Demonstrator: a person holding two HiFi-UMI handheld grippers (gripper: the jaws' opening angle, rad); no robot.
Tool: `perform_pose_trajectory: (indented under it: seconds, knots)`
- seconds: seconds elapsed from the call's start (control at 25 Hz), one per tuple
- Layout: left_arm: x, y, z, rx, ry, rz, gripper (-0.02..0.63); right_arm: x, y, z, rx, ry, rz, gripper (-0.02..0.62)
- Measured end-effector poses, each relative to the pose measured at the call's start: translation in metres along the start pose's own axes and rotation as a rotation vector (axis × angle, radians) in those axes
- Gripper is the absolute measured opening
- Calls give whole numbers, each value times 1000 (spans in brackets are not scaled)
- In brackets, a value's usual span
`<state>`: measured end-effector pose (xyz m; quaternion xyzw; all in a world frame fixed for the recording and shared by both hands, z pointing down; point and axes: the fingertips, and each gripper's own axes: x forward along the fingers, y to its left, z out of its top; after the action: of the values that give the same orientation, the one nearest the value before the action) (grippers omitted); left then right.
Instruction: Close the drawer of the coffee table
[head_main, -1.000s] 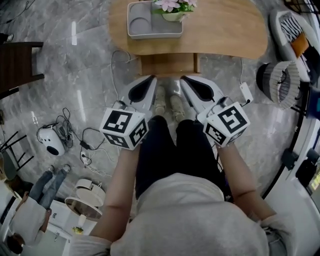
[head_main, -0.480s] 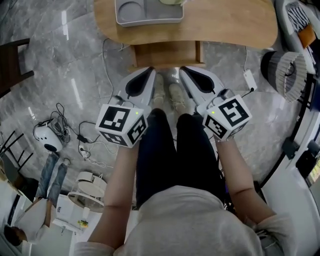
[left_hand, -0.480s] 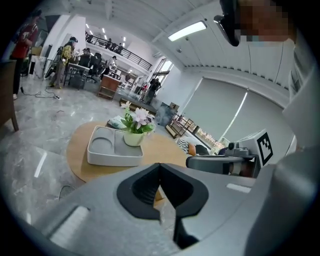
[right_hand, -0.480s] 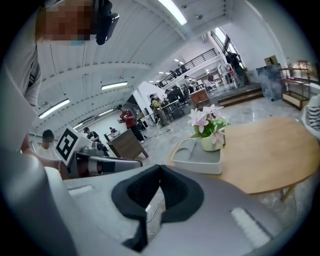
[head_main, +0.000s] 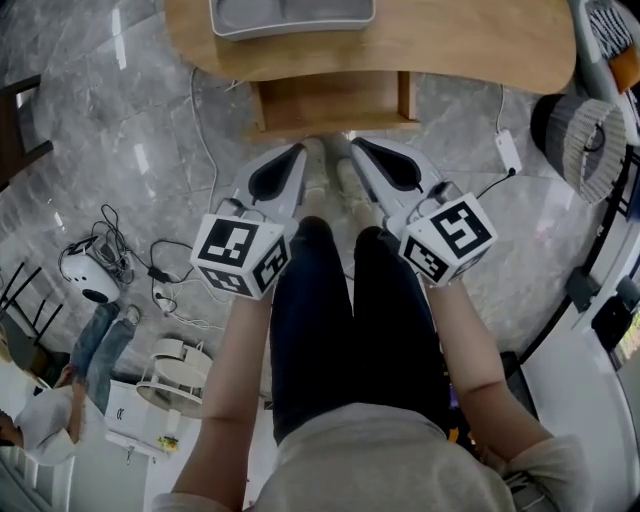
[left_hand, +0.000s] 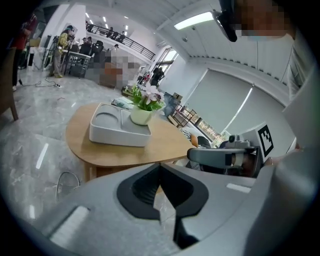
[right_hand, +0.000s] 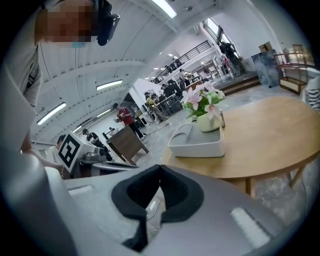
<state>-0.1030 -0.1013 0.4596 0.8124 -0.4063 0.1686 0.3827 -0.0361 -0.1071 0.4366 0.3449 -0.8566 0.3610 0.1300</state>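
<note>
1 flowerpot (left_hand: 141, 116) in tray (left_hand: 107, 134); drawer (head_main: 335, 100) open

Wood drawer (head_main: 335, 103), pulled out fr under oval coffee table (head_main: 470, 45)

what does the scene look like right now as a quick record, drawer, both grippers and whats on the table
drawer: open, sticks out from under the table's near edge
coffee table: wooden top
left gripper: jaws together, empty, tip near the drawer front
right gripper: jaws together, empty, tip near the drawer front
contact with drawer: cannot tell
tray: grey, on the table
flower pot: stands in the tray
</note>
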Motion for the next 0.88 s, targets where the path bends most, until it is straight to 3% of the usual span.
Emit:
perform_pose_trajectory:
  seconds: [0.28, 0.52, 0.88]
  knots:
    - [21, 15, -48, -56, 37, 6, 2, 11, -19, -44, 32, 27, -35, 3]
    - [49, 15, -93, -76, 94, -48, 2, 28, -28, -78, 12, 77, 29, 3]
    - [78, 48, -142, -87, 106, 13, 2, 49, -53, -132, 9, 143, 11, 3]
